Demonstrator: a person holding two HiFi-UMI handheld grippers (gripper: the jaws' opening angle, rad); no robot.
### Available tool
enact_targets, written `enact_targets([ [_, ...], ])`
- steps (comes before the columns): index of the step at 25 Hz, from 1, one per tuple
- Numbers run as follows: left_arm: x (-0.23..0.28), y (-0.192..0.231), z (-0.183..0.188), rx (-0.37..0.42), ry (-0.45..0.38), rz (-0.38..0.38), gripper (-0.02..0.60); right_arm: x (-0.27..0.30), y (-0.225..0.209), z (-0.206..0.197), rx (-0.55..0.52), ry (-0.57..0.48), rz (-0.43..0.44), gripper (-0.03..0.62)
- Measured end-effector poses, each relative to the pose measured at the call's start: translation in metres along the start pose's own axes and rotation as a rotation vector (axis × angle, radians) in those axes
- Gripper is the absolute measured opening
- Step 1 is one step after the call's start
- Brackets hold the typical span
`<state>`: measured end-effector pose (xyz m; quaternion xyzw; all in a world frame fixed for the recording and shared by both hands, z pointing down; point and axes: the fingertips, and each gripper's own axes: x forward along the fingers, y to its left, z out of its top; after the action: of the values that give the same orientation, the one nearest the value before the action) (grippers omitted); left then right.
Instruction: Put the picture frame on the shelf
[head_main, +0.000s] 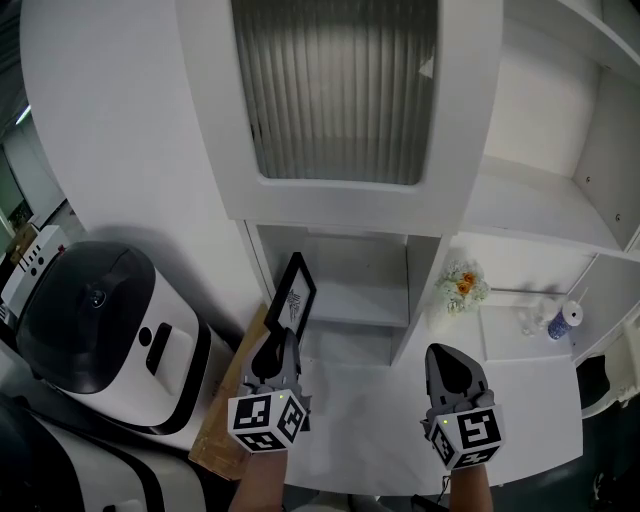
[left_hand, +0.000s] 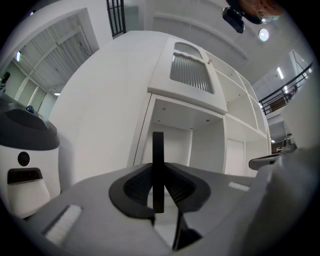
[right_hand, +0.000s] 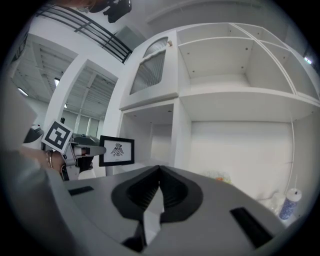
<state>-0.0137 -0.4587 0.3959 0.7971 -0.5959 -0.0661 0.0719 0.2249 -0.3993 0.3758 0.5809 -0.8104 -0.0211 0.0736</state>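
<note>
A black picture frame (head_main: 294, 292) with a white print stands upright and edge-on in my left gripper (head_main: 281, 343), which is shut on its lower edge. In the left gripper view the frame (left_hand: 158, 165) shows as a thin black bar pinched between the jaws of that gripper (left_hand: 158, 189), in front of the low open compartment (left_hand: 175, 145) of the white shelf unit (head_main: 350, 215). My right gripper (head_main: 450, 368) hangs to the right, shut with nothing in it. The right gripper view shows its closed jaws, the right gripper (right_hand: 160, 172) level, and the frame (right_hand: 117, 151) at left.
A white and black appliance (head_main: 95, 335) stands at the left beside a wooden board (head_main: 222, 425). In the right-hand compartment sit a small bunch of flowers (head_main: 462, 285) and a blue-capped bottle (head_main: 566, 320). A ribbed-glass cabinet door (head_main: 340, 90) is above.
</note>
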Motion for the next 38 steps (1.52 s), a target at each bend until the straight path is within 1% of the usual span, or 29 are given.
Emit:
enact_targets([
  [12, 0.016, 0.014, -0.002, -0.092, 0.0, 0.043, 0.077, 0.004, -0.001, 0.004, -0.008, 0.002, -0.019, 0.009],
  [19, 0.027, 0.014, -0.002, -0.102, 0.002, 0.049, 0.077, 0.008, -0.005, 0.007, -0.005, -0.008, -0.024, 0.009],
  [29, 0.048, 0.015, -0.003, -0.093, 0.012, 0.075, 0.077, 0.016, -0.01, 0.011, 0.003, -0.021, -0.025, 0.009],
  [38, 0.069, 0.017, -0.005, -0.103, 0.03, 0.095, 0.077, 0.022, -0.02, 0.01, 0.003, -0.02, -0.032, 0.009],
])
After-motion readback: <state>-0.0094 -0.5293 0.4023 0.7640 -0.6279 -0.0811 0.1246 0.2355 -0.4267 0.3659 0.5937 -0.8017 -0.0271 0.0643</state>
